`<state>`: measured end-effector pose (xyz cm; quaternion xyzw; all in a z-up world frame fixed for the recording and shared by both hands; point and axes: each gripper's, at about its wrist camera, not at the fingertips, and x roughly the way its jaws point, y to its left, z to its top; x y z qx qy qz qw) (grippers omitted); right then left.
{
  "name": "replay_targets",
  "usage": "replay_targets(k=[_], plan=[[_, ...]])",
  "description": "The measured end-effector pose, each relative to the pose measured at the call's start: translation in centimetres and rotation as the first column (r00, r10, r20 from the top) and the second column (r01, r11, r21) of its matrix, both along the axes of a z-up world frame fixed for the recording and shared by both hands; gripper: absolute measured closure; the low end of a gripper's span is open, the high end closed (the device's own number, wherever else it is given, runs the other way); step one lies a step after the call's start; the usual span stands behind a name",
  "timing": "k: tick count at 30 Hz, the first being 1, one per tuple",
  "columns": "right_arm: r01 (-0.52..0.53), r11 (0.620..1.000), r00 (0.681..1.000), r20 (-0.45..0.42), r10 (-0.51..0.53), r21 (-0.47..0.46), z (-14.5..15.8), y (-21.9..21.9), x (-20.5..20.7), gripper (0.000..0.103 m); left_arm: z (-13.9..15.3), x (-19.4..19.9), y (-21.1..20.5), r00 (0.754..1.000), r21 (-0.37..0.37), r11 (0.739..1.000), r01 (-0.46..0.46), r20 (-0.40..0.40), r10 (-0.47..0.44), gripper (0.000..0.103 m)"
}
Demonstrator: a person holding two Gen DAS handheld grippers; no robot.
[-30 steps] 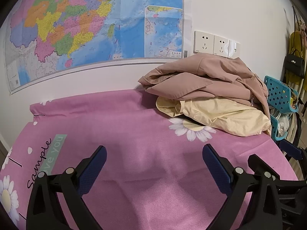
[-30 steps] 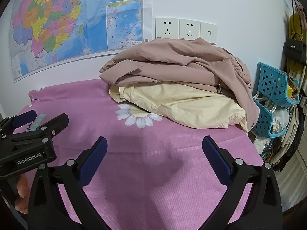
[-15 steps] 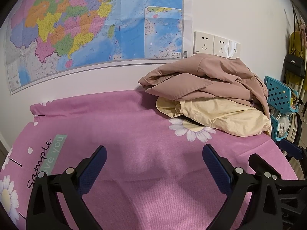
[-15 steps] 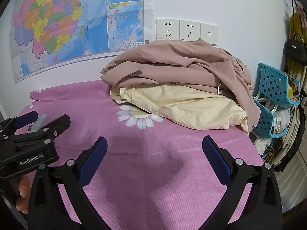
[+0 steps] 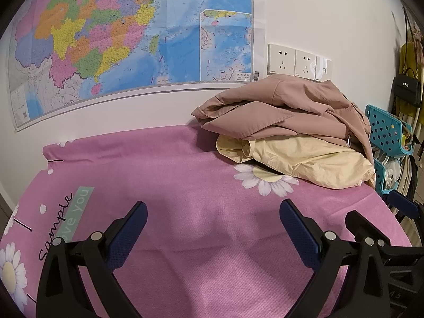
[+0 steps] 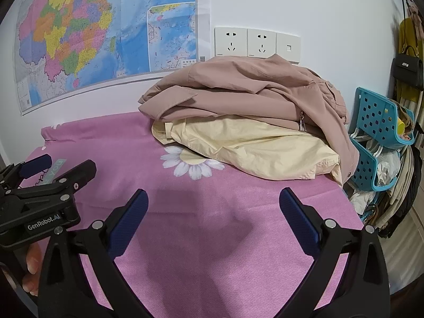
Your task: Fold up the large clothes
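Clothes sit in a heap at the far right of our pink bedsheet (image 5: 185, 180), pushed up against the white wall. On top we see a dusty-pink jacket (image 5: 281, 111), rumpled and loosely bunched, with a metal zipper pull (image 6: 302, 124) dangling at its right side. Under it lies a pale yellow garment (image 5: 304, 159), its edge spilling forward over a printed white daisy (image 5: 267, 182) on the sheet. The pink jacket drapes down past the yellow one at the right edge of the bed.

Our left gripper (image 5: 213, 228) hovers over bare sheet, well short of the pile, its blue-padded jaws spread wide with nothing between them. Our right gripper (image 6: 213, 217) does the same, jaws splayed apart and empty, also clear of the clothes. In the right wrist view the left gripper appears at the lower left, with fingertips of our hand (image 6: 31, 273) curled on its handle.

On the wall above the bed hangs a colourful map (image 5: 127, 42), and beside it a row of white wall sockets (image 6: 257, 43) just above the heap. Off the right side of the bed stands a blue perforated rack (image 6: 376, 132) stuffed with odds and ends, and a black handbag (image 6: 406, 69) hangs higher up. Near the left gripper the sheet carries a teal label with lettering (image 5: 76, 212).
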<state>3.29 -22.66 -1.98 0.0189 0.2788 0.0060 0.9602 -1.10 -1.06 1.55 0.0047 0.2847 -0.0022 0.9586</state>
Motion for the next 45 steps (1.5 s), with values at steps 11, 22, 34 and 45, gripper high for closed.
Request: replay_targets(k=[11,22,34,45], plan=[[-0.002,1.000,1.000,-0.004,0.002,0.002,0.08,0.00,0.00,0.006,-0.01,-0.04,-0.01,1.000,0.001,1.000,-0.002,0.003,0.002,0.007],[-0.005,1.000,1.000,-0.010,0.005,0.002,0.07,0.03,0.14,0.005,-0.02,-0.01,-0.04,1.000,0.000,1.000,-0.001,0.001,0.001,0.007],[-0.004,1.000,1.000,-0.011,0.004,0.001,0.13,0.15,0.21,0.006,-0.47,0.21,-0.01,1.000,-0.005,1.000,0.003,-0.009,-0.003,0.007],[-0.001,1.000,1.000,-0.013,0.000,-0.008,0.31,0.22,0.69,0.005,-0.29,0.74,-0.04,1.000,-0.002,1.000,0.000,-0.009,0.000,0.007]])
